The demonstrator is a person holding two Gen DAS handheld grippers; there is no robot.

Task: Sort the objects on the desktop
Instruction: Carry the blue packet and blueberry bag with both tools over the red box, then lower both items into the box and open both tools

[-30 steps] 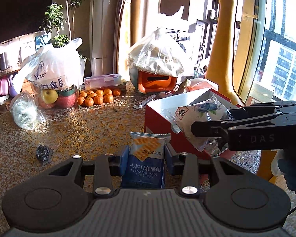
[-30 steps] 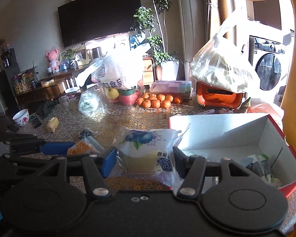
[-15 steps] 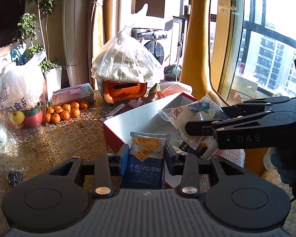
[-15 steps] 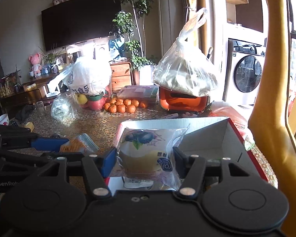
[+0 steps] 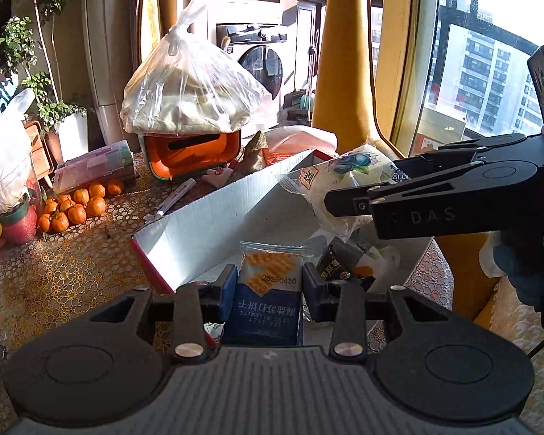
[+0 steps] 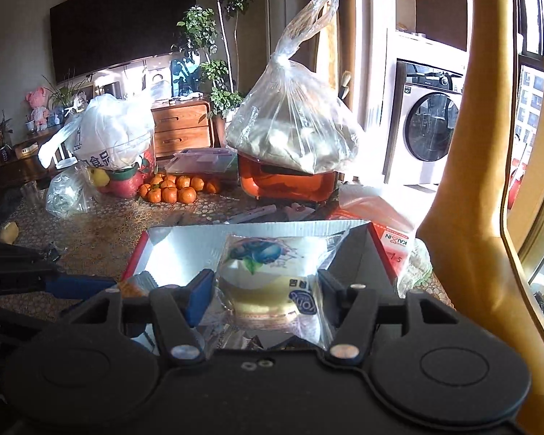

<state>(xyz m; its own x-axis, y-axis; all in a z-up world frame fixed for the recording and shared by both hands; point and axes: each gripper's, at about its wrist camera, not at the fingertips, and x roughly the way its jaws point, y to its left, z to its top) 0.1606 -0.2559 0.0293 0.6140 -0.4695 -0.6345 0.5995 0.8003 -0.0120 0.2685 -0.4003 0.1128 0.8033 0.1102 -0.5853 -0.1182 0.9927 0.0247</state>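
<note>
Two light, crinkly packets: left gripper (image 5: 266, 291) pinches the cracker packet (image 5: 268, 290); right gripper (image 6: 264, 290) squeezes the soft blueberry bun packet (image 6: 268, 279) mid-body.

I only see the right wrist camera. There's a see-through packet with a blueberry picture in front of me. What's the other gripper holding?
Observer: The left gripper grips a blue cracker packet with orange wavy crackers printed on top.
Operator: Is it over the box?
Observer: Yes, it hangs above the near edge of the open red cardboard box with the white inside.
Operator: Anything in the box?
Observer: A small dark packet with an orange mark lies inside, just past the cracker packet.
Operator: What's out the window?
Observer: Tall apartment blocks in sunlight.
</note>
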